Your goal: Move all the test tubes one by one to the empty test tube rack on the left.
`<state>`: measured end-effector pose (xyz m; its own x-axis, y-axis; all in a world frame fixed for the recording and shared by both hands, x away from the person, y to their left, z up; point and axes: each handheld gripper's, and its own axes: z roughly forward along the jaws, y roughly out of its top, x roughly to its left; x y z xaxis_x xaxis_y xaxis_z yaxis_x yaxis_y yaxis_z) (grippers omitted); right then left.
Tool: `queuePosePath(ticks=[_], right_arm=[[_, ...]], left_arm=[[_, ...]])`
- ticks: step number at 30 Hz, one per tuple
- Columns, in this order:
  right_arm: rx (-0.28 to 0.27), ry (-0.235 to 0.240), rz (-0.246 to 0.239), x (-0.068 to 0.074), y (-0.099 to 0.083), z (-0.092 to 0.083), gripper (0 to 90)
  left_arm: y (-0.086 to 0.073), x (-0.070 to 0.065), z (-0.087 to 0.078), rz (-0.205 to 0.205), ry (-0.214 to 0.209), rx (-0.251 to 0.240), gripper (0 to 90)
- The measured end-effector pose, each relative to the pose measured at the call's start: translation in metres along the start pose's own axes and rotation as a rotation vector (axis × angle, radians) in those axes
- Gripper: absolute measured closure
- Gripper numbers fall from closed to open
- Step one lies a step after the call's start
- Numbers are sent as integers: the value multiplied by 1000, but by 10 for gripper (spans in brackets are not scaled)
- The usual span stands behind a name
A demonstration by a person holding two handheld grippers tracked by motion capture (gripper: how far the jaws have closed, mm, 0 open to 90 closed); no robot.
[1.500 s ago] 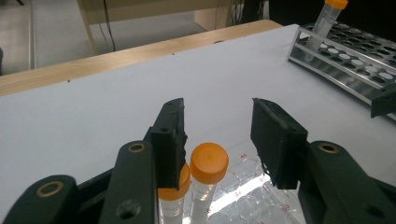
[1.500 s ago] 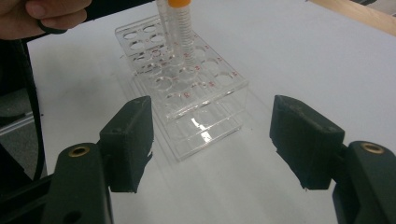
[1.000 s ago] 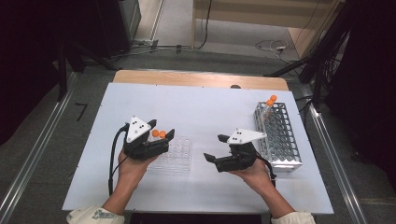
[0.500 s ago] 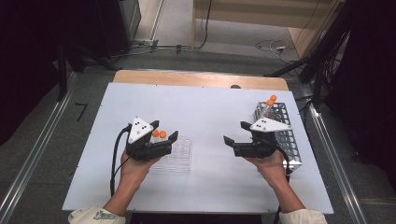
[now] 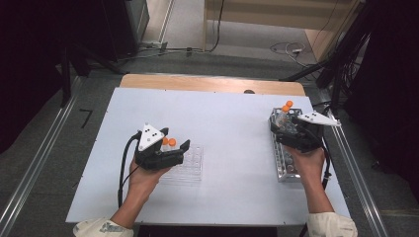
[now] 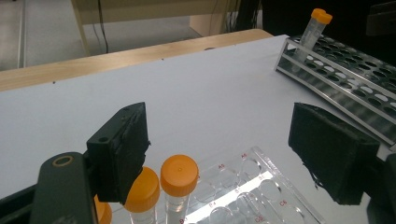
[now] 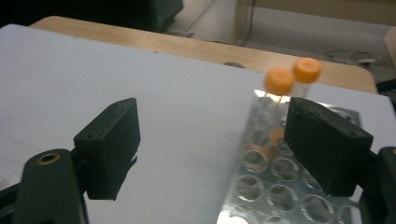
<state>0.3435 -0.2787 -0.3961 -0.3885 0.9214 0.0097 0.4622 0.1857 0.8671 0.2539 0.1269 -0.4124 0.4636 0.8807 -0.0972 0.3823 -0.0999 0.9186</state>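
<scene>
Your right tongs (image 5: 284, 132) swung, released, from mid-bench to the metal tube rack (image 5: 286, 165) at the right edge; left tongs (image 5: 174, 143), just widening, stood released over the orange-capped tubes (image 6: 179, 175).

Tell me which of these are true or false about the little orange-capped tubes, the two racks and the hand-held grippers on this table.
1. The left gripper has its jaws apart with nothing between them. True; they have just been opening.
2. The clear plastic rack holds no tubes. False: orange-capped tubes stand at its left end, beside the left gripper.
3. The metal rack lies on the right side of the table. True.
4. The right gripper is clamped on a tube. False: its jaws stand open and empty, over the metal rack.
5. Two orange-capped tubes stand at the far end of the metal rack. True.
</scene>
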Motion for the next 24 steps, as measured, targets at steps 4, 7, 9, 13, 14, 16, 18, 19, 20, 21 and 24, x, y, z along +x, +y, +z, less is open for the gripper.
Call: queuePosePath(ticks=[4,7,9,13,14,16,18,19,20,21,24], right_arm=[[3,-42,28,-14,-1,8,195],[9,-49,17,-18,2,16,242],[17,-61,6,-19,3,22,292],[48,-76,14,-26,6,38,352],[52,-78,17,-28,7,42,373],[76,-83,26,-31,7,49,399],[87,-91,35,-33,6,55,429],[93,-87,43,-35,6,58,443],[97,-86,49,-37,5,60,459],[103,-88,48,-38,5,62,477],[121,-74,47,-40,5,67,525]], left_arm=[[0,-1,1,2,-2,0,208],[0,0,2,1,-5,3,208],[0,0,2,2,-6,4,208],[0,0,1,-2,-4,0,209],[0,0,1,-2,-5,1,209],[0,1,0,-2,-6,-1,209],[0,1,0,-6,-3,-1,209],[0,2,0,-6,-3,-2,209],[-1,2,-1,-6,-3,-2,209],[-1,2,-1,-5,-2,0,209],[-1,3,0,-4,-1,0,209]])
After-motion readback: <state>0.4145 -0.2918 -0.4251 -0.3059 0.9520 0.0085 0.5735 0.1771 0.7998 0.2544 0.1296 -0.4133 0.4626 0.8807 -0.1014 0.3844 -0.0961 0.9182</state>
